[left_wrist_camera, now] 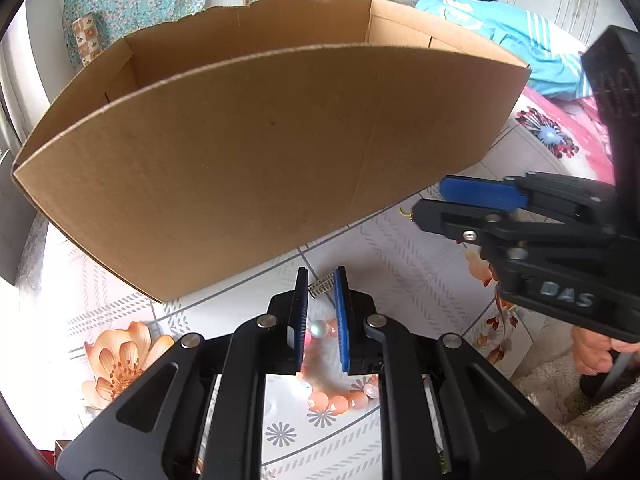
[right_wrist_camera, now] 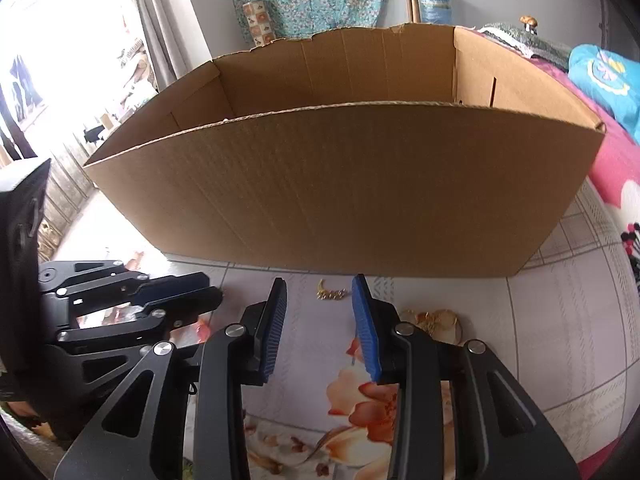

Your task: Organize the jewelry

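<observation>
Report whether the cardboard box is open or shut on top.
Open. The cardboard box shows no lid or flaps across its top; its inner walls are visible in both wrist views. Its contents cannot be seen.

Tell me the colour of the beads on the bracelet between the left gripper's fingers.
Beaded bracelet: peach-pink with pearly white beads, clearest in the left wrist view.

Plain brown cardboard box [left_wrist_camera: 256,152]; white floral tablecloth [left_wrist_camera: 420,264]; blue gripper pads [left_wrist_camera: 342,320]; seemingly orange-pink beads [left_wrist_camera: 340,402].

The right claw [right_wrist_camera: 319,300] stood with its 2 blue pads apart and nothing between them. A gold jewelry piece [right_wrist_camera: 330,293] lay on the floral counter [right_wrist_camera: 560,340] just before the cardboard box [right_wrist_camera: 340,188].
</observation>
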Motion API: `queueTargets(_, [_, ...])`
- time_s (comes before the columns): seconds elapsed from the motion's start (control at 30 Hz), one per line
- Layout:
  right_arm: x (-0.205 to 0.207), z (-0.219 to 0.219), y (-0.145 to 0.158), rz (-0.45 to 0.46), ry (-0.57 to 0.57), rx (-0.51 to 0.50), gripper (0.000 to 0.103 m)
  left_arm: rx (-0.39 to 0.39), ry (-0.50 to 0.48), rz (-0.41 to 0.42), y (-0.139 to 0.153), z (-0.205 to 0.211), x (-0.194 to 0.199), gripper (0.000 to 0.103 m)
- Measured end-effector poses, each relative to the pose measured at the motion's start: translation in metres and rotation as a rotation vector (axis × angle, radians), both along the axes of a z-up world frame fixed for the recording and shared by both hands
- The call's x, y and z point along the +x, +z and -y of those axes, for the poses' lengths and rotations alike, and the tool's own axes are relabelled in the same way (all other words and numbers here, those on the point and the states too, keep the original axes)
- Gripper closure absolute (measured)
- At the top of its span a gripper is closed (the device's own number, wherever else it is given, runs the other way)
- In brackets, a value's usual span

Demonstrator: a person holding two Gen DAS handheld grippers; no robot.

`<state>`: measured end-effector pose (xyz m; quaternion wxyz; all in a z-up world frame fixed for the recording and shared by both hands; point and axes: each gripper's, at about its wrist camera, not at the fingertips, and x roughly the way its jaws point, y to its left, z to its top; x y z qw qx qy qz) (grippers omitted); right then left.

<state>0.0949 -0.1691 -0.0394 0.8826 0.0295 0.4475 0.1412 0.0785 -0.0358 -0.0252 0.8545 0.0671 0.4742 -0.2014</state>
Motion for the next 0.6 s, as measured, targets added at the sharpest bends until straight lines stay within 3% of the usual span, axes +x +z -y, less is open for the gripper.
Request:
queueTargets(0.1, [0.005, -0.005, -0.006, -0.008, 0.017, -0.042, 0.070, -0.014, -0.006, 0.009, 0.003, -0.003, -0.001, 0.091])
queueTargets(0.27, [0.007, -0.012, -0.013, -0.009, 0.020, -0.107, 0.081, -0.030, -0.018, 0.037, 0.011, -0.008, -0.006, 0.091])
queueTargets(0.33, [0.007, -0.012, -0.012, -0.009, 0.023, -0.123, 0.091, -0.040, -0.026, 0.046, 0.015, -0.009, -0.009, 0.091])
queueTargets(0.37, [0.007, -0.010, -0.013, -0.020, 0.022, -0.108, 0.096, -0.044, -0.032, 0.049, 0.016, -0.010, -0.010, 0.091])
queueTargets(0.6, [0.001, 0.011, -0.008, -0.077, -0.006, 0.036, 0.101, -0.085, -0.064, 0.084, 0.033, -0.017, -0.023, 0.091])
